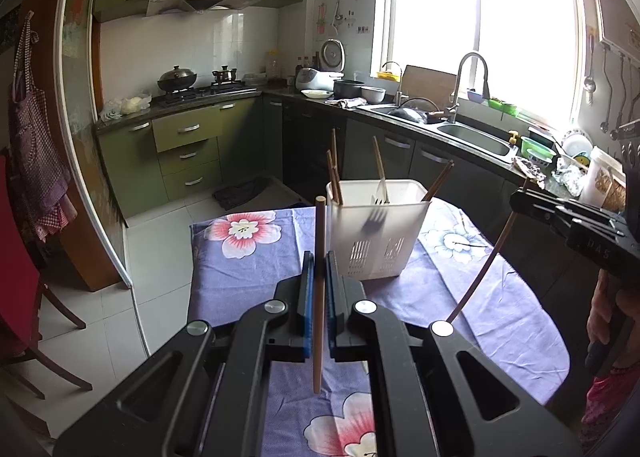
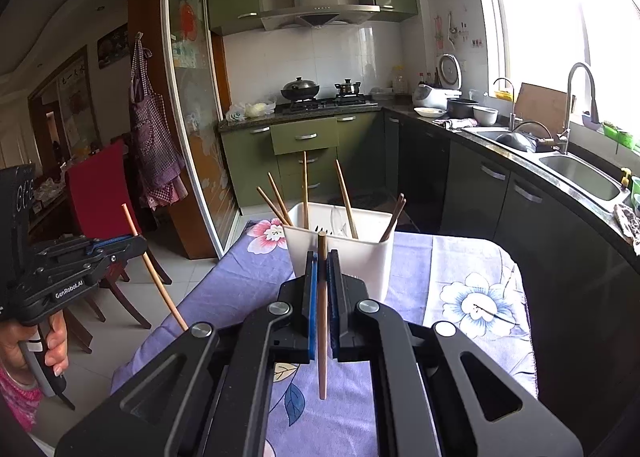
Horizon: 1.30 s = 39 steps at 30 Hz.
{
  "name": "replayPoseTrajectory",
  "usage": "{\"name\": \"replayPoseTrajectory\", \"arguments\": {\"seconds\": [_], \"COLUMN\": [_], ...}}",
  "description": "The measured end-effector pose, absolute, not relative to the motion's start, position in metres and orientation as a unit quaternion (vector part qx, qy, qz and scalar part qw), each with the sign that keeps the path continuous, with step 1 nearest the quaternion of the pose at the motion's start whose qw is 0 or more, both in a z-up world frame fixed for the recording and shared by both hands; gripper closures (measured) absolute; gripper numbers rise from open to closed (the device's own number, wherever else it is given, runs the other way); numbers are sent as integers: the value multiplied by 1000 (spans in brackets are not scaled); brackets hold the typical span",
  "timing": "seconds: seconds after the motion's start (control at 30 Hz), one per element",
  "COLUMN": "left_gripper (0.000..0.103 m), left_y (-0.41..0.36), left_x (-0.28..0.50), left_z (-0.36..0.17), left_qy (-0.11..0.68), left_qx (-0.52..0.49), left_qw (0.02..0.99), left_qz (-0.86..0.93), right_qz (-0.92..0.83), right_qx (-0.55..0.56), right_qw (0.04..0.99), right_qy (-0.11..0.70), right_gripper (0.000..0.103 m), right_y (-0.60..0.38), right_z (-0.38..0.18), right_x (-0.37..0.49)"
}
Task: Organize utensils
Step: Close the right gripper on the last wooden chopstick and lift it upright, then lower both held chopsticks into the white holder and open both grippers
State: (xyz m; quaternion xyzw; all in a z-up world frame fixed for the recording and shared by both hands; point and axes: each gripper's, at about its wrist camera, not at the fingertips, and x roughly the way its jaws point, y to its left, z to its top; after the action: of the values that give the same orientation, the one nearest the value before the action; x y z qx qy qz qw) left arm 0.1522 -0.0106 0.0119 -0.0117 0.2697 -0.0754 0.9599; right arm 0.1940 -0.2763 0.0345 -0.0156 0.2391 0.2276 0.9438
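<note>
Left wrist view: the left gripper (image 1: 319, 269) is clamped tight on a chopstick (image 1: 318, 297) that stands nearly upright between the blue pads. The white holder (image 1: 376, 233) sits on the floral cloth (image 1: 248, 277) at about one o'clock from the fingertips, already carrying several chopsticks and a fork (image 1: 378, 213). At three o'clock the right gripper (image 1: 520, 203) pinches a second chopstick (image 1: 486, 261) that slants down toward the table.

Right wrist view: the right gripper (image 2: 322, 277) is closed on its own chopstick (image 2: 322, 317), upright, with the holder (image 2: 340, 257) dead ahead at twelve o'clock. The left gripper (image 2: 136, 243) shows at nine o'clock, its stick (image 2: 154, 269) tilted.

Judged step: both sticks are lifted and being carried to the holder. Next, each needs its lower tip brought above the rim, clear of the sticks inside, then released.
</note>
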Motion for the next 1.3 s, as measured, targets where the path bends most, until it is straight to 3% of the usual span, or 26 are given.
{"name": "replayPoseTrajectory", "arguments": {"seconds": [0.3, 0.73, 0.9, 1.2, 1.3], "left_gripper": [98, 98, 98, 98, 93], "left_y": [-27, -63, -77, -85, -83], "left_x": [192, 264, 302, 348, 343], "left_z": [69, 144, 131, 59, 46], "left_qy": [255, 171, 170, 254, 261], "left_qx": [-17, -20, -14, -5, -2], "left_qw": [961, 981, 983, 964, 963], "left_qz": [-103, -91, -72, -71, -75], "right_qz": [219, 209, 205, 199, 198], "right_qx": [-7, 26, 32, 34, 35], "right_qw": [950, 966, 967, 965, 964], "right_qy": [222, 152, 151, 169, 174], "right_gripper": [97, 97, 97, 97, 97], "right_y": [-280, -291, -294, -289, -285], "right_z": [88, 173, 184, 172, 168], "right_x": [225, 276, 298, 334, 341]}}
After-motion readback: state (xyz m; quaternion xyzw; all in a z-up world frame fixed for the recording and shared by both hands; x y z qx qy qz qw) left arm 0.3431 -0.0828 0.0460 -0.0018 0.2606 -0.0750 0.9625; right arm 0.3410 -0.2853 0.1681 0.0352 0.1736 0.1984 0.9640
